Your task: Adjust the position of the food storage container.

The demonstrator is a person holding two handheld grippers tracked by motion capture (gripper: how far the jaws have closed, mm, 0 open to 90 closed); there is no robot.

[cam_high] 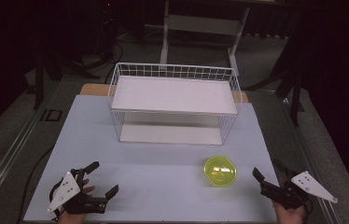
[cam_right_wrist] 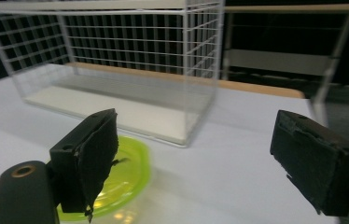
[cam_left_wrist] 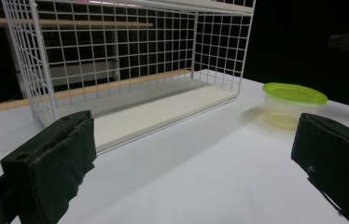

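A round clear container with a yellow-green lid [cam_high: 220, 171] stands on the white table top [cam_high: 163, 177], right of the middle and near the front. My left gripper [cam_high: 105, 177] rests at the front left, open and holding nothing. My right gripper [cam_high: 266, 168] is at the front right, just right of the container, also open and holding nothing. In the left gripper view the container [cam_left_wrist: 294, 95] lies far ahead on the right, beyond the wide gap in the gripper [cam_left_wrist: 193, 154]. In the right gripper view the container [cam_right_wrist: 128, 170] sits close behind the left jaw of the gripper [cam_right_wrist: 200, 154].
A white wire rack [cam_high: 172, 100] with an upper and a lower shelf stands at the back middle of the table, its open side facing me; it also appears as the rack [cam_left_wrist: 130, 56] and the rack [cam_right_wrist: 116, 60]. Dark floor and table legs lie beyond.
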